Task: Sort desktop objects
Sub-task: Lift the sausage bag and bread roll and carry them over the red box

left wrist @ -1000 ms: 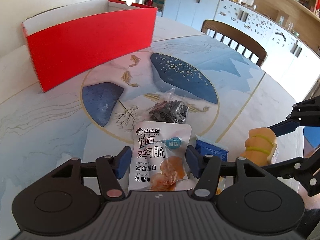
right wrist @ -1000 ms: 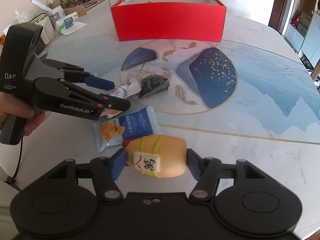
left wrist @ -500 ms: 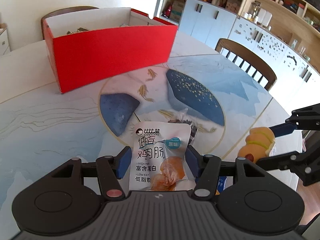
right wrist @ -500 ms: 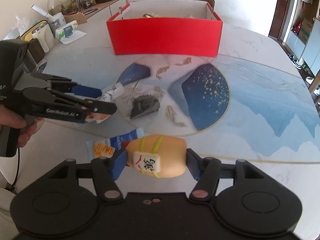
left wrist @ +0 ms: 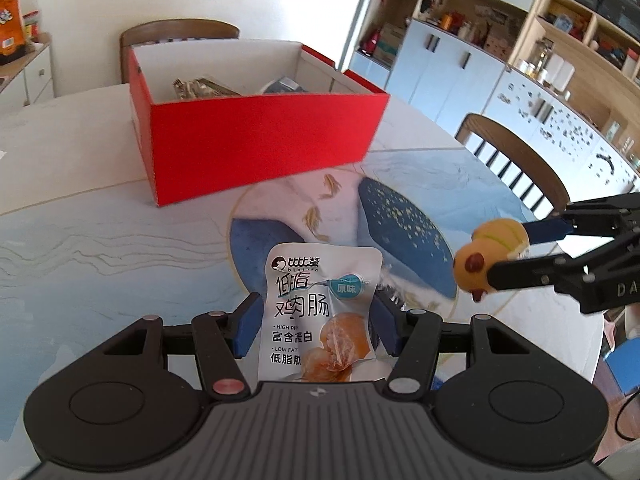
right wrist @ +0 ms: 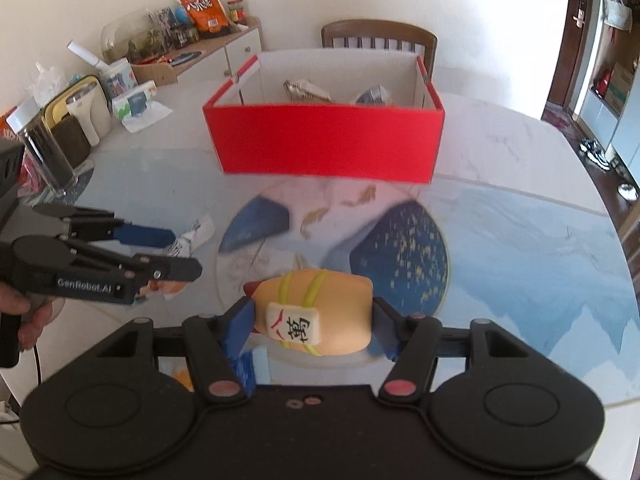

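My left gripper (left wrist: 314, 316) is shut on a white chicken-sausage snack pouch (left wrist: 318, 304) and holds it above the table. My right gripper (right wrist: 312, 320) is shut on a tan bread-shaped toy (right wrist: 316, 308) with yellow bands and a mahjong tile on it, also lifted. The toy shows at the right in the left wrist view (left wrist: 486, 256), and the left gripper with its pouch at the left in the right wrist view (right wrist: 176, 256). An open red box (left wrist: 260, 136) stands ahead on the table, with a few packets inside (right wrist: 308, 90).
The round table (right wrist: 520, 240) has a blue and white printed top. Wooden chairs stand behind the box (right wrist: 378, 36) and at the right (left wrist: 516, 160). A sideboard with jars and snacks (right wrist: 160, 56) lies to the left. A blue packet edge (right wrist: 244, 368) shows under the right gripper.
Both grippers have risen and moved toward the red box with their loads. The box's inside now shows. The dark packet and blue packet on the table have dropped out of sight below.
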`<state>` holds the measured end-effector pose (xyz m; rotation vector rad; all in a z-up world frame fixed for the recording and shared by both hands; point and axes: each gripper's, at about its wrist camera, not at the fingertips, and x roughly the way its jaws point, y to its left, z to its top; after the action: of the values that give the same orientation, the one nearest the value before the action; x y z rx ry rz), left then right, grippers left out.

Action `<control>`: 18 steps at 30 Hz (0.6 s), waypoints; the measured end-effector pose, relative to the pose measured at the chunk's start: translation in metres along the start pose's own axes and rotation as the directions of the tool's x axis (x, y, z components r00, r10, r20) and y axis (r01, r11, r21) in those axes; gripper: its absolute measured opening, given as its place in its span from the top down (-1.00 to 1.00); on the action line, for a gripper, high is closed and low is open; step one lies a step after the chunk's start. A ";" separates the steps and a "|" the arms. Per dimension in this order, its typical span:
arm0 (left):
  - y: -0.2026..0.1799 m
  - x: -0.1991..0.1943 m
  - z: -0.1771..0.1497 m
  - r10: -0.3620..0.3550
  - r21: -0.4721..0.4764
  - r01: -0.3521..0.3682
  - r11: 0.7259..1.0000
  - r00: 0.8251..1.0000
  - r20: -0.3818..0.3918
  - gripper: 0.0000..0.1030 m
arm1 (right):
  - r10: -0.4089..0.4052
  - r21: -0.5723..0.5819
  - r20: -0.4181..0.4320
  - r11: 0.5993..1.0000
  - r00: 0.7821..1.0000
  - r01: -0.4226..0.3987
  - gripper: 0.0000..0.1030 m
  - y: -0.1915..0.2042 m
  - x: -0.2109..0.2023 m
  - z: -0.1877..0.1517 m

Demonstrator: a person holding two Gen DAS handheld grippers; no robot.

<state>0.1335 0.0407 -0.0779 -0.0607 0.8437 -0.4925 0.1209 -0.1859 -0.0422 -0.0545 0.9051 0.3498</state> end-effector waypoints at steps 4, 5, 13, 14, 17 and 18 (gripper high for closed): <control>-0.001 -0.005 0.009 0.015 -0.022 -0.014 1.000 1.000 0.018 -0.12 | 0.017 0.000 0.031 1.000 0.999 -0.017 -0.19 -0.007 -0.001 0.018; -0.001 -0.006 0.012 0.017 -0.028 -0.017 0.999 1.000 0.024 -0.12 | 0.019 -0.003 0.039 1.000 0.999 -0.018 -0.19 -0.009 -0.001 0.023; -0.003 -0.019 0.045 0.040 -0.059 -0.035 0.998 0.995 0.087 -0.12 | 0.045 -0.011 0.096 0.999 0.994 -0.044 -0.19 -0.026 -0.003 0.062; -0.003 -0.020 0.049 0.042 -0.061 -0.037 0.997 0.995 0.094 -0.12 | 0.049 -0.014 0.103 0.999 0.993 -0.048 -0.19 -0.027 -0.003 0.067; -0.004 -0.024 0.064 0.049 -0.059 -0.042 0.997 0.992 0.120 -0.12 | 0.062 -0.022 0.117 0.998 0.991 -0.060 -0.19 -0.030 -0.004 0.079; -0.004 -0.025 0.068 0.051 -0.058 -0.044 0.997 0.991 0.127 -0.12 | 0.066 -0.023 0.120 0.998 0.991 -0.064 -0.19 -0.031 -0.004 0.083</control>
<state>0.1678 0.0390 -0.0138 -0.1218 0.7305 -0.4161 0.1917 -0.1999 0.0090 -0.0212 0.7846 0.4181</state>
